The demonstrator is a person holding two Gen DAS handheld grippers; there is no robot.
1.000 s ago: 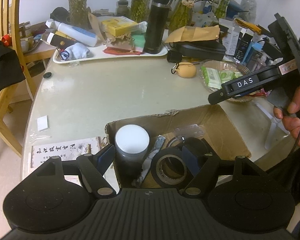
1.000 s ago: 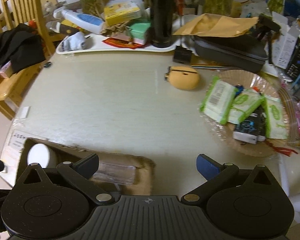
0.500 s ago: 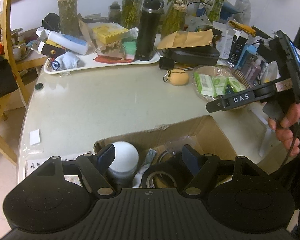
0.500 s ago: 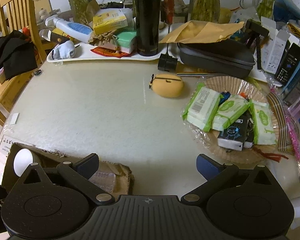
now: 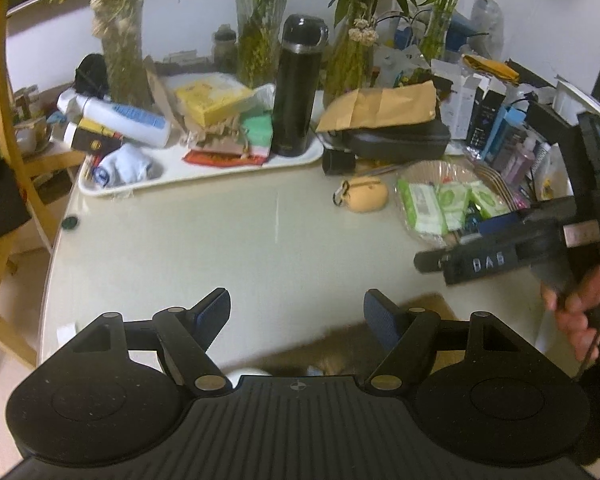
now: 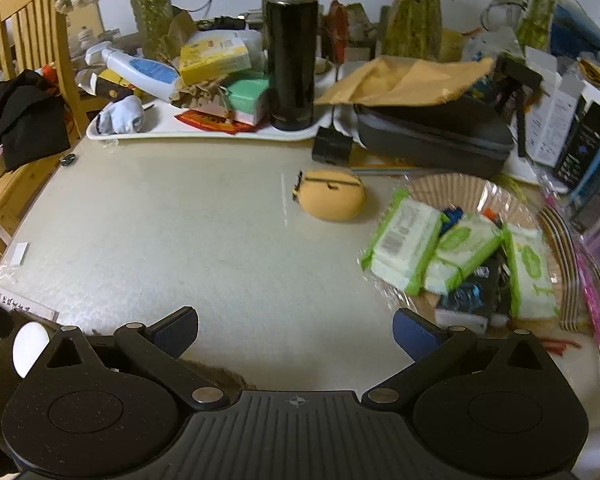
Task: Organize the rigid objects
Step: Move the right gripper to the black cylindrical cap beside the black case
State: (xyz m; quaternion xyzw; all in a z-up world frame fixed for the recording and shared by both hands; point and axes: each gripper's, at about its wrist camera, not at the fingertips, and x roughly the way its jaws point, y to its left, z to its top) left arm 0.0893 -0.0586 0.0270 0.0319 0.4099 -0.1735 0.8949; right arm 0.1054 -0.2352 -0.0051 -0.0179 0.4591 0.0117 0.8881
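While both grippers hover empty over the table (image 6: pixel 180 240):
Left gripper (image 5: pixel 296 316): jaws apart.
Right gripper (image 6: pixel 296 330): jaws apart.
Yellow case (image 6: pixel 332 196): mid-table, near the wipes basket (image 6: pixel 572 240); likely light, rubbery and grippy; pinch across its short width.
Cardboard box (image 6: pixel 220 374): near edge, below the grippers.

A pale cream counter (image 6: pixel 188 240) with a rounded edge fills the middle of the room, its glossy top catching a soft glare. Behind it runs a plain white wall (image 5: pixel 188 36), dim and bluish under indoor light. Off to one side stands a yellow wooden chair (image 6: pixel 32 40) with a slatted back, dark cloth (image 6: pixel 20 120) heaped on its seat. Below the counter's curved edge there's light, pale floor (image 5: pixel 0 396). Glass vases of green stems (image 5: pixel 260 32) line up along the wall.
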